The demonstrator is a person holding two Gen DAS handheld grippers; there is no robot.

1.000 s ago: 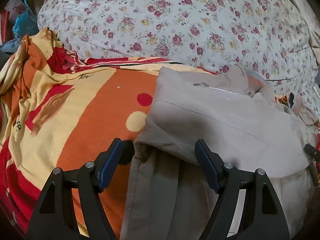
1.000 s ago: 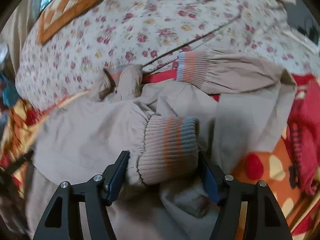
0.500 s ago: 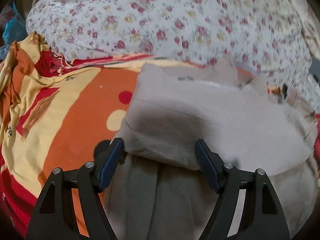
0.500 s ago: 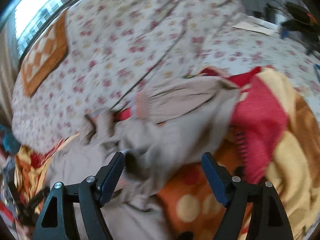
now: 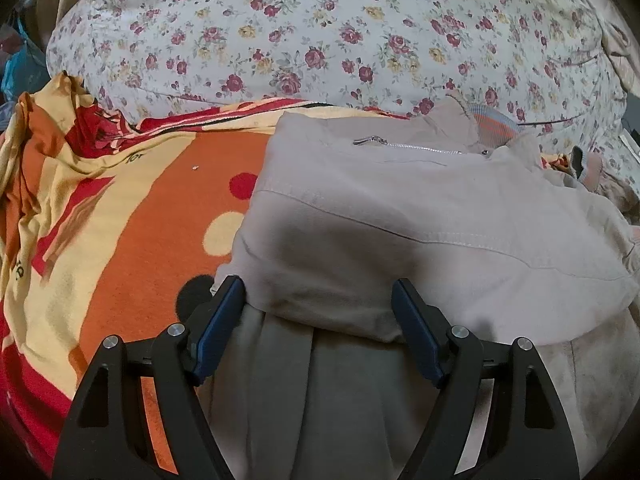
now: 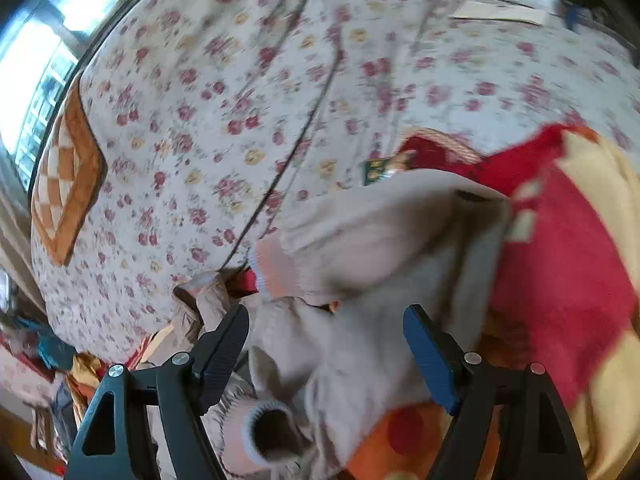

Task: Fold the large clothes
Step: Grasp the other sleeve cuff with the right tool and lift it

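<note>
On a bed spread with an orange blanket, a beige jacket lies half-folded. Both grippers, left and right, hover with fingers wide, gripping nothing. Best next: tuck the 2 loose cuffs inward before folding again.

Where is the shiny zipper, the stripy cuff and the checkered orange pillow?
zipper [image 5: 408, 146], left wrist view, middle of its teeth.
stripy cuff [image 6: 276, 268], right wrist view, ribbed knit band.
checkered pillow [image 6: 66, 184], right wrist view, checked centre.
</note>
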